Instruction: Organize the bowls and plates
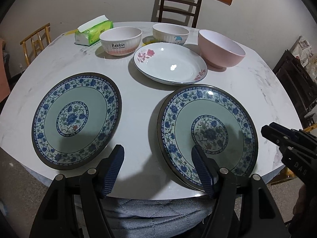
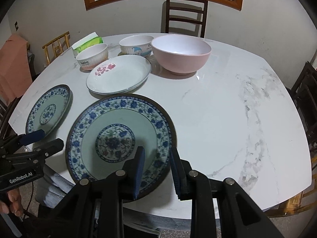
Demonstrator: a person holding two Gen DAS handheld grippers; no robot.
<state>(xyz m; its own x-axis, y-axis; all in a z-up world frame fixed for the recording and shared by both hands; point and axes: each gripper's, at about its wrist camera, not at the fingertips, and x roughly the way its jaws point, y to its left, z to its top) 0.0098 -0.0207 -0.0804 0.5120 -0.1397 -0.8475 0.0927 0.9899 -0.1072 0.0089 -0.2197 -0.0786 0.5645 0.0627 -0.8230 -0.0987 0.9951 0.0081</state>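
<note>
Two matching blue-flowered plates lie near the front of the white marble table [image 1: 138, 99]. The left plate [image 1: 77, 119] lies flat. My right gripper [image 2: 156, 150] is shut on the near right rim of the right plate [image 2: 120, 136], one pad inside the rim and one outside. That plate reaches past the table's front edge. My left gripper [image 1: 158, 152] hangs open over the bare strip between the two plates, with nothing between its pads. Behind them are a white rose-printed dish [image 1: 170, 63], a "Rabbit" bowl [image 1: 120, 41], a cartoon bowl [image 1: 170, 33] and a pink bowl [image 1: 220, 47].
A green tissue pack [image 1: 93, 31] lies at the back left of the table. A dark wooden chair [image 1: 178, 6] stands behind the table, and more chairs stand at both sides. The table's right half [image 2: 227, 119] is bare marble. A person's lap shows below the front edge.
</note>
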